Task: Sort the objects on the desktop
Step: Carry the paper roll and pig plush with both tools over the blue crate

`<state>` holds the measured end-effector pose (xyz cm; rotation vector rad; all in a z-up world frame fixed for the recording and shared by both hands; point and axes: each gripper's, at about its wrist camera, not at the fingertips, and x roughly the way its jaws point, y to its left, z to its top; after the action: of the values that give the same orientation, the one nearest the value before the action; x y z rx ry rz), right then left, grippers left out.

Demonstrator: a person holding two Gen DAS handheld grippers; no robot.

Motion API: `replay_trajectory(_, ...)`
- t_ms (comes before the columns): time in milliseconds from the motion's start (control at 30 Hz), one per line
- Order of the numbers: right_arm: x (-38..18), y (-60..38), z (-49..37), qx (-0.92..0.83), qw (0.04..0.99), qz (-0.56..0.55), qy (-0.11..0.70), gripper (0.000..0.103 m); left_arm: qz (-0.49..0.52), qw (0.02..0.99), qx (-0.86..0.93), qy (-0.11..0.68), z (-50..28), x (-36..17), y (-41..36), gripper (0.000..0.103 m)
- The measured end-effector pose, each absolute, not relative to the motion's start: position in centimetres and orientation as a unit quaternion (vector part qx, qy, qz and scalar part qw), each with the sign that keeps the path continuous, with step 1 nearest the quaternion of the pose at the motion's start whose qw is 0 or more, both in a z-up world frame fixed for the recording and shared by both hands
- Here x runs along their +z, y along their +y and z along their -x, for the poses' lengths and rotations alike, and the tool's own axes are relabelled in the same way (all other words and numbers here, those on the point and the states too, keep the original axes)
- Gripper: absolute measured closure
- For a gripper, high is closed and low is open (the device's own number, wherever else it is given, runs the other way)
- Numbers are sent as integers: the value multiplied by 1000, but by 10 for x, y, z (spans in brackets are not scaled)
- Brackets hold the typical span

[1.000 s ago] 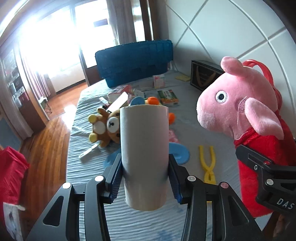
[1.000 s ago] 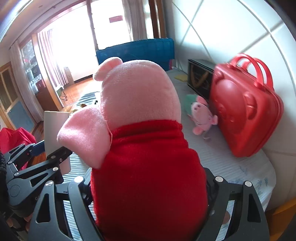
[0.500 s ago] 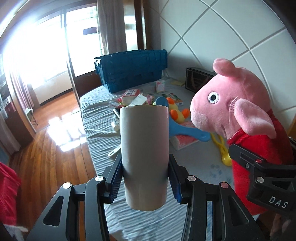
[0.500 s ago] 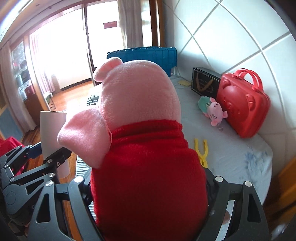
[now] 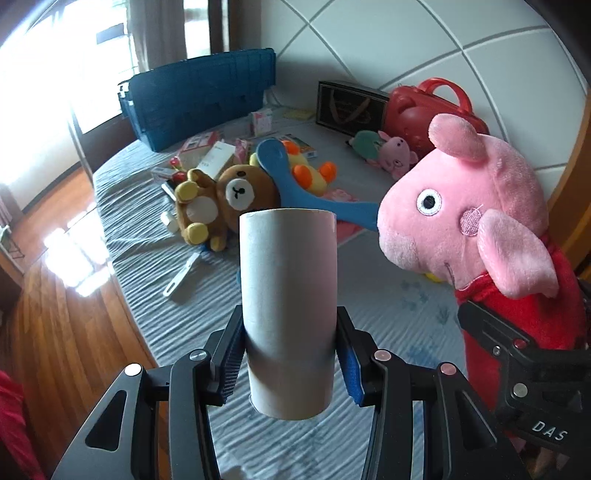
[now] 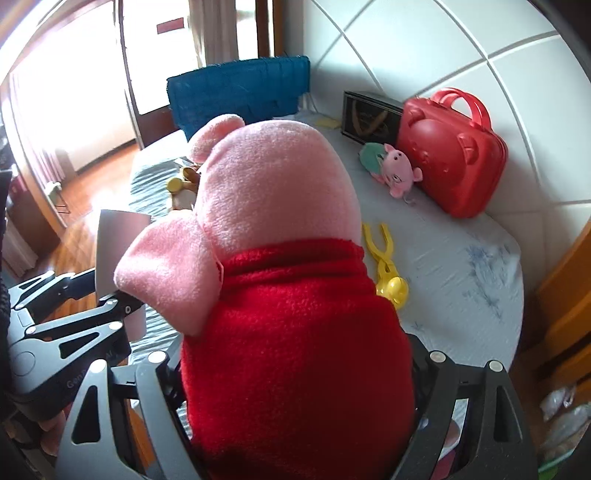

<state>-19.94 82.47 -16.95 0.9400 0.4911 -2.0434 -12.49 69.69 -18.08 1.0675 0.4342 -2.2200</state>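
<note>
Between blue-padded fingers (image 5: 229,358), an upright plain grey cardboard tube (image 5: 288,302).

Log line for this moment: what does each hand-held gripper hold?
left hand-held gripper: shut on cardboard tube | right hand-held gripper: shut on pink pig plush | both above table

Non-task stuff: white tiled wall (image 5: 388,44) from 12 to 2 o'clock, bright window (image 5: 55,55) with curtains (image 6: 218,33) at 10–11, wood floor (image 5: 48,314) at 8–9. Wooden door frame (image 6: 569,280) at 3 in right view.
</note>
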Motion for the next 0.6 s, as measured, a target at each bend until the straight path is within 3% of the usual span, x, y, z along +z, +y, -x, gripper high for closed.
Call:
replay_trajectory(367,-180,687,159,-863,255,-420,115,19,-456,176,-870,63,107,-189,544,58)
replay_trajectory(600,-158,597,133,-876,225,-411,118,19,-445,151,-882,30,100,-168,452,58)
